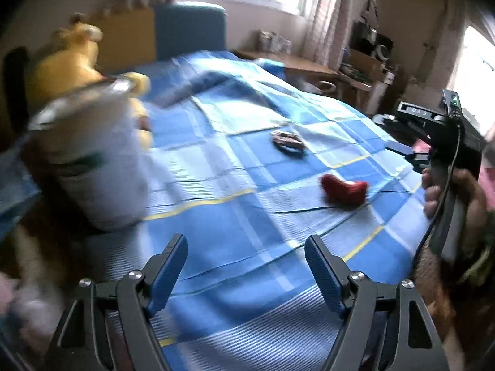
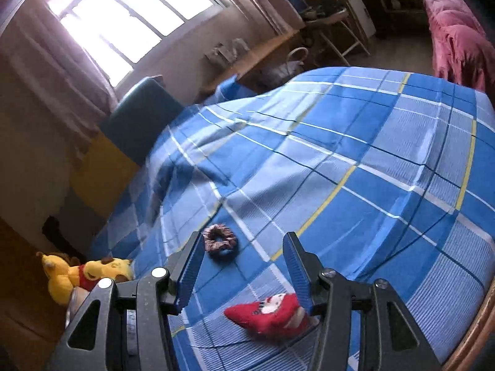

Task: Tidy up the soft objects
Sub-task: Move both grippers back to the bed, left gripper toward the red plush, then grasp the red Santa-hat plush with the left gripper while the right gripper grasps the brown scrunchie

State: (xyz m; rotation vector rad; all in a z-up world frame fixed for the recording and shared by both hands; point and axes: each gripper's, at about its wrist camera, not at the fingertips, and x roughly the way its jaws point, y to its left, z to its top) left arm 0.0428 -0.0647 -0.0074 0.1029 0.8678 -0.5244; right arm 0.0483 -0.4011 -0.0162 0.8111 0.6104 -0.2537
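No legible writing on red plush (image 2: 272, 312).

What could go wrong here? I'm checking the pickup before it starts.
The right gripper is open above the bed, and the red soft toy lies by one finger, not centred, so closing may nudge it aside. The left wrist view is blurred; the white bucket beside it could get bumped.
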